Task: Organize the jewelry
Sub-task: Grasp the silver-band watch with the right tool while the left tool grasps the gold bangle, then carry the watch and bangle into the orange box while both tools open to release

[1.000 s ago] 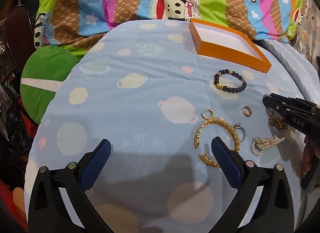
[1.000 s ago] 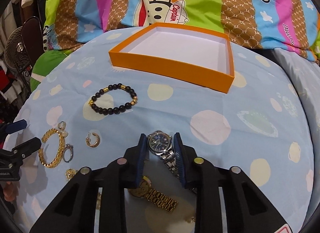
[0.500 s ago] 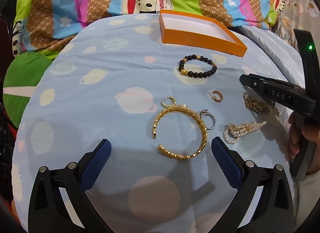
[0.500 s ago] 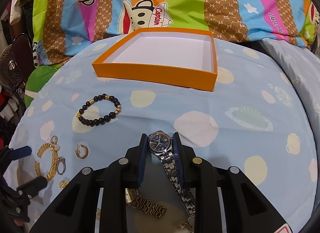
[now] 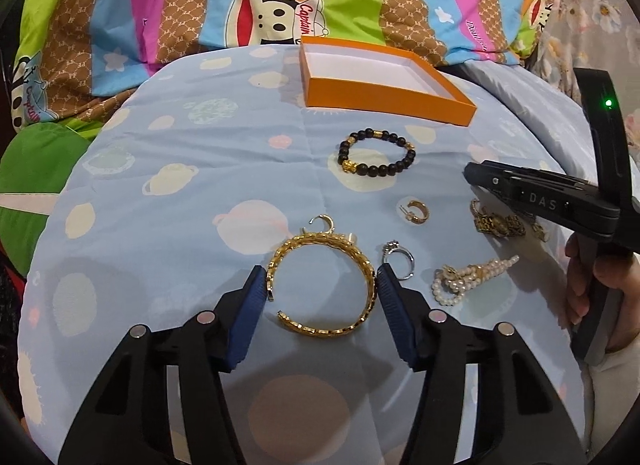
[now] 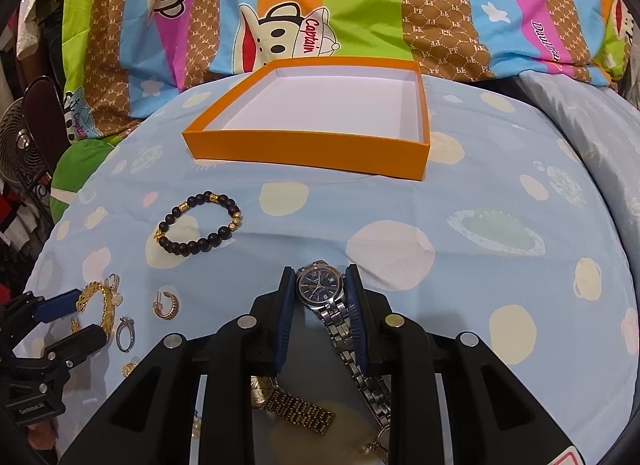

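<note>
My left gripper [image 5: 322, 281] is open, its blue pads either side of a gold chain bangle [image 5: 325, 287] lying on the blue cloth. My right gripper [image 6: 320, 289] is shut on a silver watch with a dark blue dial [image 6: 319, 287], its band trailing back between the fingers. An empty orange box [image 6: 316, 147] with a white inside stands at the far side; it also shows in the left wrist view [image 5: 384, 89]. A black bead bracelet [image 5: 376, 151], gold hoop earring [image 5: 416, 211], silver ring [image 5: 398, 259] and pearl piece [image 5: 468, 279] lie around.
A gold watch [image 6: 288, 405] lies under my right gripper. A second small gold hoop [image 5: 322, 221] touches the bangle's far side. A colourful monkey-print blanket [image 6: 320, 5] lies behind the box. A green cushion [image 5: 36, 169] and a fan [image 6: 20, 153] are at the left.
My left gripper has narrowed from wide open and moved forward around the gold bangle. My right gripper holds the silver watch and has moved toward the orange box.
</note>
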Motion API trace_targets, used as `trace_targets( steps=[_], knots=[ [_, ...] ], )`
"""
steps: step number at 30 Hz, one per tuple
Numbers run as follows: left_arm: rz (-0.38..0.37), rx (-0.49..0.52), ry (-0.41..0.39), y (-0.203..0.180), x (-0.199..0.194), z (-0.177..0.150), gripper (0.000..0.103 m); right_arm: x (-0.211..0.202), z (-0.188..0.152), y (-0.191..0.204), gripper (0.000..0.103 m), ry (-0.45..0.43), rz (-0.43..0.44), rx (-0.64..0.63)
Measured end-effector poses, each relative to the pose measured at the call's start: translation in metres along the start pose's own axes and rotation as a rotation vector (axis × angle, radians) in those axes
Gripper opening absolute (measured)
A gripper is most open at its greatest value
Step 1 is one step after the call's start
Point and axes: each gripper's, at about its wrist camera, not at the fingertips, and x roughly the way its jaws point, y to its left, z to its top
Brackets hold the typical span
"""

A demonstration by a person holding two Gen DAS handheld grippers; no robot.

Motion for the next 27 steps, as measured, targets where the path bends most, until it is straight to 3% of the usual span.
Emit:
trace_targets(
  steps=[8, 16, 21, 27],
  knots=[
    [-0.025, -0.003, -0.011, 0.003, -0.017, -0.002, 0.055, -0.015, -0.007, -0.003, 0.024, -0.027, 0.007, 0.036],
    [-0.039, 0.013, -0.086, 0.004, -0.05, 0.018, 0.055, -0.057, -0.003, -0.011, 0.024, -0.147, 0.009, 0.089],
    [-0.03, 0.061, -0.16, -0.002, -0.06, 0.05, 0.055, -0.083, 0.017, -0.016, 0.024, -0.217, 0.022, 0.109],
    [-0.066, 0.071, -0.23, -0.007, -0.046, 0.119, 0.055, -0.089, 0.065, -0.028, 0.024, -0.266, 0.038, 0.131]
  ],
)
